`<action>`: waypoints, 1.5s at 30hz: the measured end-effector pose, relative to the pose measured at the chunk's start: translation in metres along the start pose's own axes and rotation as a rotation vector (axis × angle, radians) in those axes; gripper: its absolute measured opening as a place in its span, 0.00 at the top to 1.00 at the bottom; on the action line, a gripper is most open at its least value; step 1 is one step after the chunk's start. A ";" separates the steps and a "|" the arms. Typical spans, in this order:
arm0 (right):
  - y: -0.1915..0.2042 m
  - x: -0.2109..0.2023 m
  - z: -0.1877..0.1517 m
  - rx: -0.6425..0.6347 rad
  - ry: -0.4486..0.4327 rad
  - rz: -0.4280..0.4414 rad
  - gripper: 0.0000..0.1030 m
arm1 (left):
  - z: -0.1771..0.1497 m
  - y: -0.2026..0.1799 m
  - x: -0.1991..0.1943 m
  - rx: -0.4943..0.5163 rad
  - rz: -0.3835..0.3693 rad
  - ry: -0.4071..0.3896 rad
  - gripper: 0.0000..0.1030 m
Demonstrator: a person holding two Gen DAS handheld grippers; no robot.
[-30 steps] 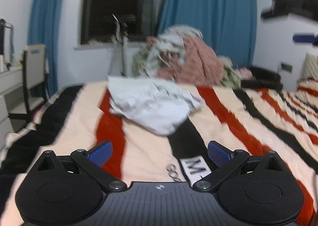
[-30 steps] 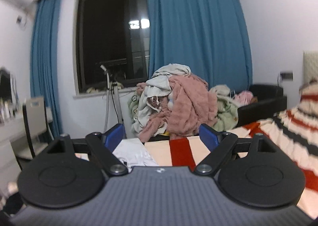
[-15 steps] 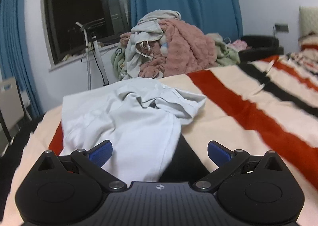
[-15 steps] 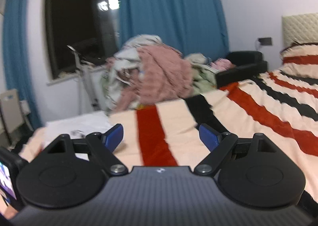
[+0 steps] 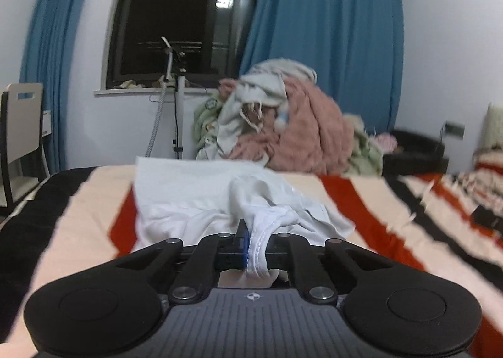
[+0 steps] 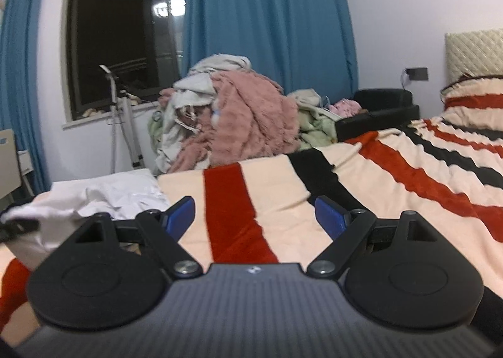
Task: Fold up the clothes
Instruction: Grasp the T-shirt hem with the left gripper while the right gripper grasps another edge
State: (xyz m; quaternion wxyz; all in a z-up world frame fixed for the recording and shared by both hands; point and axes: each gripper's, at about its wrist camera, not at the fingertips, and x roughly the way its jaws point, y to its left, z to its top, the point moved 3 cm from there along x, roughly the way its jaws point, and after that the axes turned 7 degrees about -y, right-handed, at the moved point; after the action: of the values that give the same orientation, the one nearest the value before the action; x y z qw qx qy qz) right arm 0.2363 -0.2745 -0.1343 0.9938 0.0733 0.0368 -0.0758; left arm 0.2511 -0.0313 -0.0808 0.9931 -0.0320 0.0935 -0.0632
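The left gripper (image 5: 248,243) sat at the lower centre of its view, jaws pinched tight on a stitched hem of the white garment (image 5: 195,200). That garment lay crumpled on the striped blanket (image 5: 377,200), filling the middle of the frame just beyond the fingers. In the right wrist view the right gripper (image 6: 254,216) hovered at lower centre with its blue pads (image 6: 328,211) spread wide and nothing between them, only blanket beneath; the garment showed at the left edge. Behind, a heap of clothes (image 6: 239,112) stood before the blue curtain (image 6: 267,27)
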 end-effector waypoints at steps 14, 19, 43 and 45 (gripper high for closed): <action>0.054 -0.069 -0.007 -0.033 0.160 0.216 0.18 | 0.028 0.051 -0.152 -0.099 -0.075 0.009 0.94; 0.081 -0.069 -0.027 -0.008 0.254 0.353 0.23 | 0.009 0.073 -0.187 -0.136 0.058 0.029 0.94; 0.115 -0.086 0.002 0.007 0.031 0.488 0.90 | -0.022 0.099 -0.146 -0.256 0.251 0.173 0.87; 0.109 -0.093 0.012 0.017 0.004 0.489 0.91 | -0.020 0.093 -0.153 -0.241 0.234 0.181 0.82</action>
State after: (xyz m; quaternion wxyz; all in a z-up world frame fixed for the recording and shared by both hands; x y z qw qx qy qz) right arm 0.1625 -0.1558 -0.0995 0.9818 0.0885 0.0193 0.1669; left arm 0.1096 0.0794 -0.0801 0.9701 -0.1340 0.1926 0.0619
